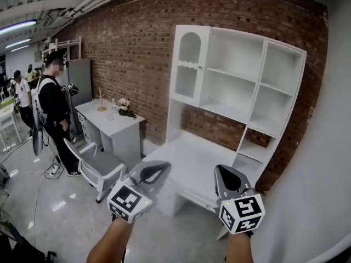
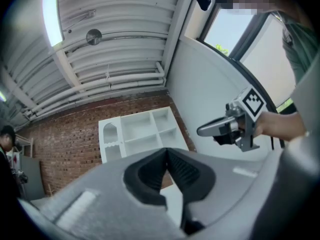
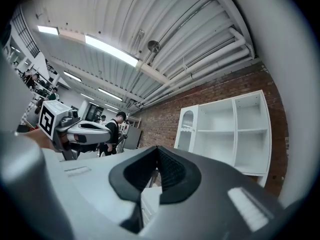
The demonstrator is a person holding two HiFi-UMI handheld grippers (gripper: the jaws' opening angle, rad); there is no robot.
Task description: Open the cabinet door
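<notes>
Opening the door (image 1: 189, 64) has not started, as far as I can tell. The door has a round-topped window and sits at the top left of the white cabinet (image 1: 236, 75). It looks shut. The other shelves have no doors and nothing on them.

The left gripper (image 1: 156, 171) and the right gripper (image 1: 227, 174) are held low and near the person. Both are well apart from the door. Each one has its jaws pressed together with nothing in between. So the whole job is left to do: reach up, catch the edge of the door, and pull it out.

Under the shelves is a bare white desk top (image 1: 186, 158). The cabinet stands against a red brick wall (image 1: 131, 48). A plain white wall (image 1: 323, 174) is close on the right. To the far left there is a small desk (image 1: 115, 130) with a few little things on it, a grey chair (image 1: 96, 169), and a person (image 1: 55, 108) standing on the shiny floor (image 1: 66, 212).
</notes>
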